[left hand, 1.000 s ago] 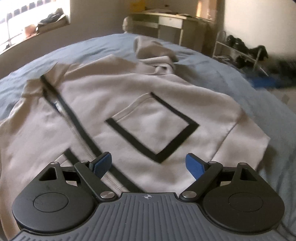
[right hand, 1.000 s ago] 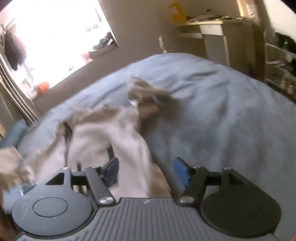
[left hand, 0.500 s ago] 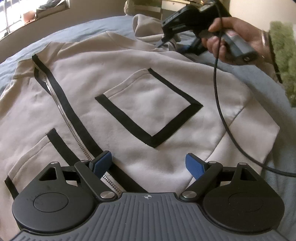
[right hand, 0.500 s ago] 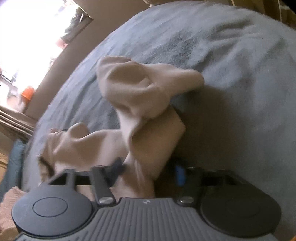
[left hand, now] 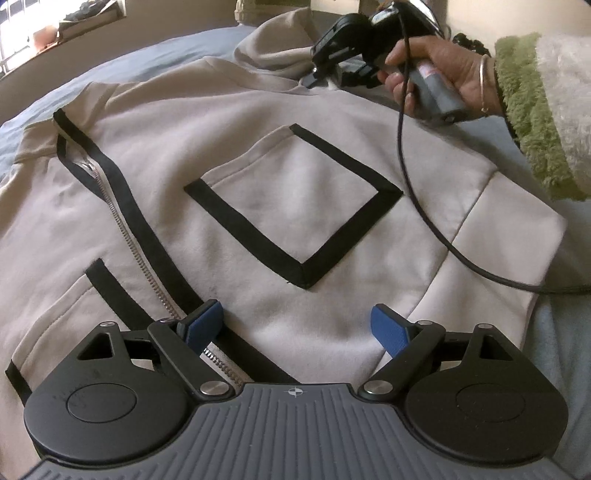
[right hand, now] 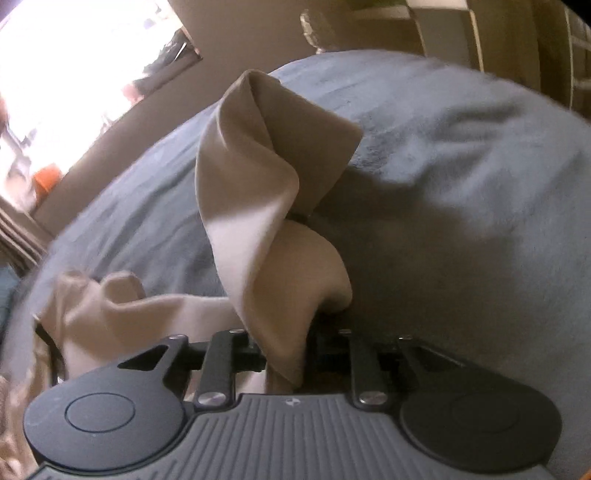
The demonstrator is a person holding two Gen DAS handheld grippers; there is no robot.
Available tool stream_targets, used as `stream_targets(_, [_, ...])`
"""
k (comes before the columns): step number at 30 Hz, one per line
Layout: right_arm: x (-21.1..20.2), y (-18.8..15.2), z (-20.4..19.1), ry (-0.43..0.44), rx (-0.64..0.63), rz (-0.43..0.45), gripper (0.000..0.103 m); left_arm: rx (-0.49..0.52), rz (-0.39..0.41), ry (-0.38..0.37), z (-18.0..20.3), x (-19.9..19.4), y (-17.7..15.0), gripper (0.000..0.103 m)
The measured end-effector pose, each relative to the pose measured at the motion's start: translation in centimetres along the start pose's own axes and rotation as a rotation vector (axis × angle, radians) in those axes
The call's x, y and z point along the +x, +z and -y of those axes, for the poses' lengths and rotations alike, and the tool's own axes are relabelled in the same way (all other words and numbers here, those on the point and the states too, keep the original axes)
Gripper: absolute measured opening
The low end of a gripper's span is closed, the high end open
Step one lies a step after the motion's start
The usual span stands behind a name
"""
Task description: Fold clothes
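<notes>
right gripper [right hand: 286, 354] now clamped on the sleeve [right hand: 269, 206] of the beige jacket [left hand: 258, 221]; a second ago its jaws were wide and off the cloth. sleeve bunch sits higher in frame than half a second ago. left gripper [left hand: 295, 326] unchanged, jaws wide apart, hovering low over the jacket hem by the zipper [left hand: 129, 236]. jacket lies flat on the blue bed [right hand: 461, 184]. left view alone shows the pocket [left hand: 295, 206], person's hand [left hand: 439, 70], cable [left hand: 417, 192]; right view alone shows the clamp.

A home bedroom: a bed [left hand: 155, 51] under a blue-grey cover fills both views; a bright window [right hand: 74, 62] with a cluttered sill [left hand: 92, 18] stands beyond.
</notes>
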State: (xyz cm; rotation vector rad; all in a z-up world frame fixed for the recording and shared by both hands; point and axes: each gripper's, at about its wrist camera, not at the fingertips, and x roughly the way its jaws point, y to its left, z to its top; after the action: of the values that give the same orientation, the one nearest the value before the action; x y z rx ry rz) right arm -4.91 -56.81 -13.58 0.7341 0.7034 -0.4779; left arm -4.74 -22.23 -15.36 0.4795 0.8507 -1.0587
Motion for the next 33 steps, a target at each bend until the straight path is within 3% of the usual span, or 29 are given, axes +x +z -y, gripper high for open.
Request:
stream_targets(2, [0.2,0.3,0.7,-0.009,0.026,-0.028,0.044,0.007,0.007,-0.004,-0.1,0.1,-0.1,0.089])
stream_targets(5, [-2.7,1.1,1.2,-0.057,-0.018,-0.048,0.052,0.012,0.015,-0.014,-0.3,0.1,-0.1,0.089])
stream_targets(8, [-6.5,0.7,0.9,-0.005,-0.084,-0.040,0.049,0.011,0.016,-0.028,-0.5,0.2,0.0,0.090])
stream_targets(11, [-9.2,-1.7,-1.9,0.087,-0.298,-0.108,0.047,0.010,0.016,-0.041,-0.6,0.1,0.1,0.090])
stream_targets(13, [-9.9,-4.2,-3.6,0.116,-0.432,-0.180,0.043,0.009,0.015,-0.042,-0.6,0.1,0.2,0.090])
stream_targets(18, [-9.9,-10.4,-3.9,0.121,-0.603,-0.387,0.038,0.008,0.014,-0.042,-0.6,0.1,0.2,0.090])
stream_targets(25, [-14.4,-13.3,1.9,0.067,-0.567,-0.387,0.032,0.007,0.011,-0.041,-0.7,0.2,0.4,0.091])
stream_targets(27, [-15.4,-13.0,3.1,-0.007,-0.552,-0.420,0.033,0.005,0.009,-0.038,-0.6,0.2,0.5,0.091])
stream_targets(32, [-17.3,-12.0,3.1,-0.085,-0.546,-0.347,0.033,0.010,0.012,-0.032,-0.5,0.2,0.3,0.091])
stream_targets(33, [-16.2,-11.9,1.6,-0.065,-0.574,-0.329,0.034,0.011,0.011,-0.028,-0.5,0.2,0.3,0.091])
